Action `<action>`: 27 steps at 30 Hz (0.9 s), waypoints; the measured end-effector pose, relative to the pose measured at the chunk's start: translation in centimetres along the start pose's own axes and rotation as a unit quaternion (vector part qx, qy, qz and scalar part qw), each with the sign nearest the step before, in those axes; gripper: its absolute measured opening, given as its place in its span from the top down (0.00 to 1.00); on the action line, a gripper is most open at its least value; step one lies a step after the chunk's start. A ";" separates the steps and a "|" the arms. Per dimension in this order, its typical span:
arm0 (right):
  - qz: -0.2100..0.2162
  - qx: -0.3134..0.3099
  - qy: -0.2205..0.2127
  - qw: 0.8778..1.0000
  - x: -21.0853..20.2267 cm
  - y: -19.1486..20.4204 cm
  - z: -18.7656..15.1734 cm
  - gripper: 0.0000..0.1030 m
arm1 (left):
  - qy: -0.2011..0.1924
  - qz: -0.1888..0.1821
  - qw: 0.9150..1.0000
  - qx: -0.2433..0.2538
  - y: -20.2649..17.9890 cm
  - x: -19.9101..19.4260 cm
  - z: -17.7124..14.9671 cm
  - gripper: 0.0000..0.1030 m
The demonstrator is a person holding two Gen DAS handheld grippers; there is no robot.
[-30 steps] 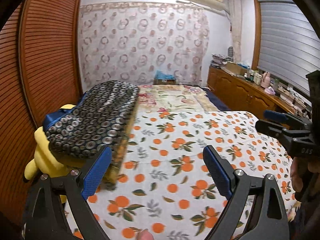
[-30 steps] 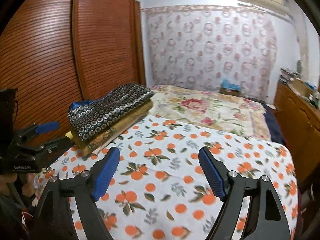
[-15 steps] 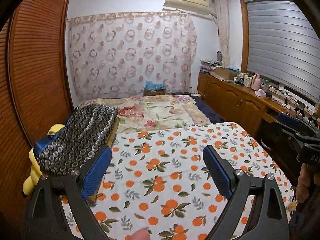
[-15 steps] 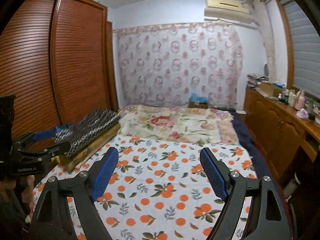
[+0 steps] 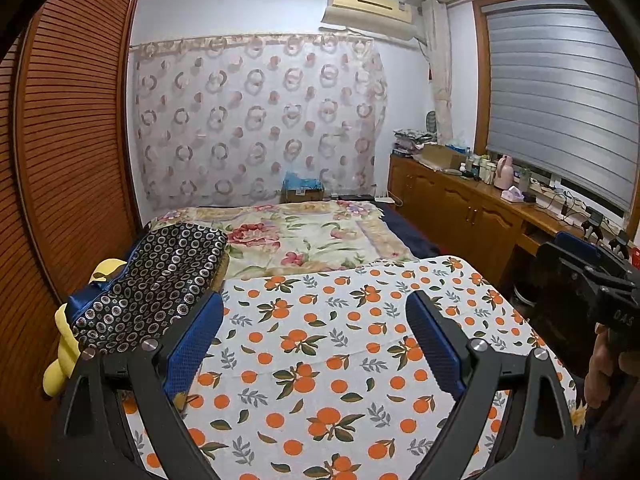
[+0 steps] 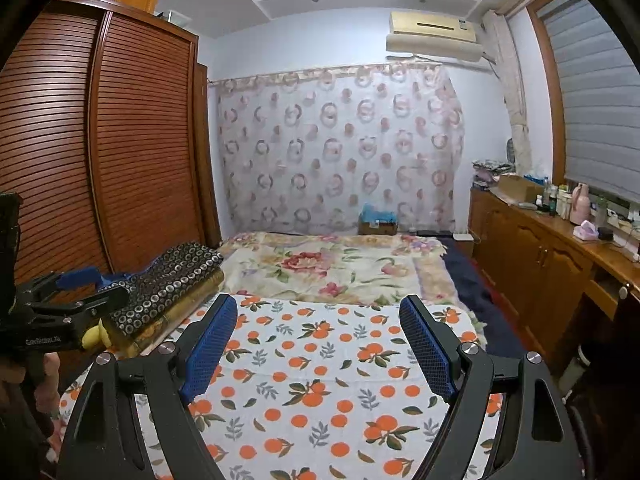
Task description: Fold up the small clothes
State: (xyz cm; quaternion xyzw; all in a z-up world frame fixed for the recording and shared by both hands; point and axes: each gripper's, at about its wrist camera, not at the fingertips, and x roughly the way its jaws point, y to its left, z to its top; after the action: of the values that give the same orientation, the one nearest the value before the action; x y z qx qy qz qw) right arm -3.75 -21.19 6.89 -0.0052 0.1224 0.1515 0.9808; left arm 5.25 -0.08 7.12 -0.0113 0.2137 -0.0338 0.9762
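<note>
A folded dark garment with a ring pattern lies on a stack at the left of the bed; it also shows in the right wrist view. An orange-print cloth covers the near surface, also in the right wrist view. My left gripper is open and empty, held above the cloth. My right gripper is open and empty, also above it. Each gripper appears at the edge of the other's view, the right and the left.
A yellow plush toy sits under the stack at the left. A floral blanket covers the bed beyond. A slatted wooden wardrobe stands on the left, a wooden cabinet with clutter on the right.
Both grippers have risen and tilted upward, so more of the room and ceiling shows. Both stay open and empty. The folded stack has not moved.
</note>
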 end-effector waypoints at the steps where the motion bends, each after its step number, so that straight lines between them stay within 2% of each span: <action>1: 0.000 0.000 0.000 1.000 0.0 -0.1 0.1 0.18 | 0.000 0.000 1.000 0.000 0.0 0.0 0.0 0.10; 27: -0.001 0.004 -0.002 1.000 -0.3 -1.0 0.0 0.18 | -0.005 0.009 1.000 0.000 0.5 -0.6 -0.2 0.10</action>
State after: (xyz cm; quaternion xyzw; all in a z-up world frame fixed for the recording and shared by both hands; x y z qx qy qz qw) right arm -3.71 -22.25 6.95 -0.0015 0.1208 0.1498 0.9813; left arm 4.65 0.48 7.22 -0.0098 0.2091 -0.0244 0.9775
